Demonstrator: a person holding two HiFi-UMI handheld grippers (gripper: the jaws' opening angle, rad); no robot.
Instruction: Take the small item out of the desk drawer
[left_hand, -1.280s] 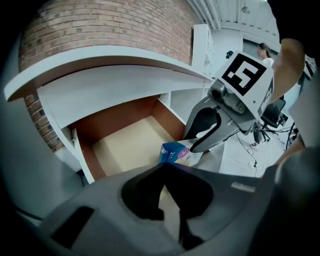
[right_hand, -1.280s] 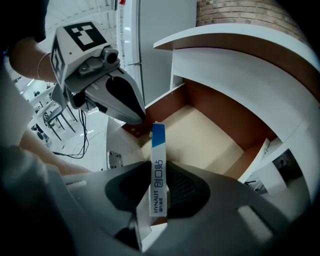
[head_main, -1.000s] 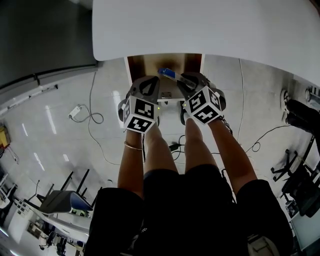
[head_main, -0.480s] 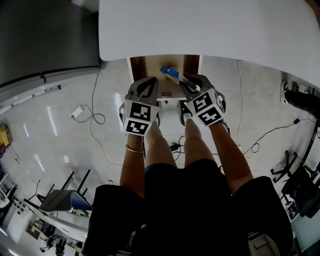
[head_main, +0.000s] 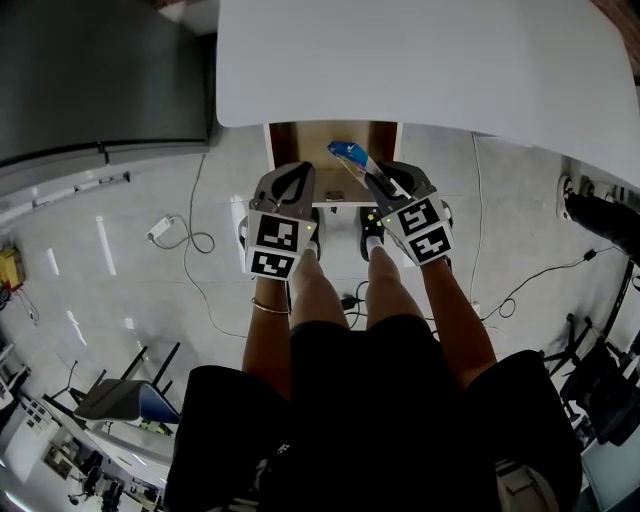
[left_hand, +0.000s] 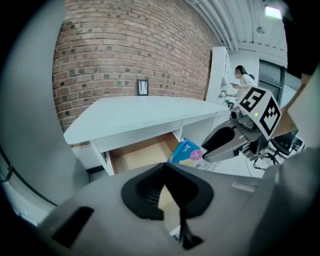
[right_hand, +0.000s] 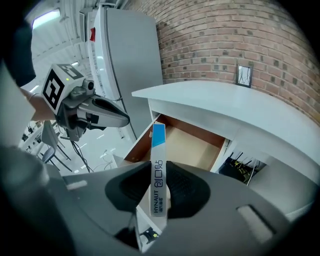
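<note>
The right gripper (head_main: 370, 176), jaws clamped on the small box (head_main: 349, 153), has lifted it above the open drawer (head_main: 298, 138), nearly out; the left gripper (head_main: 287, 172) has its jaws pressed together, empty.

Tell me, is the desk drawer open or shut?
Open: the wood-lined drawer stands pulled out under the white desk top, its wooden floor showing, while the right gripper holds the blue-and-white box.
</note>
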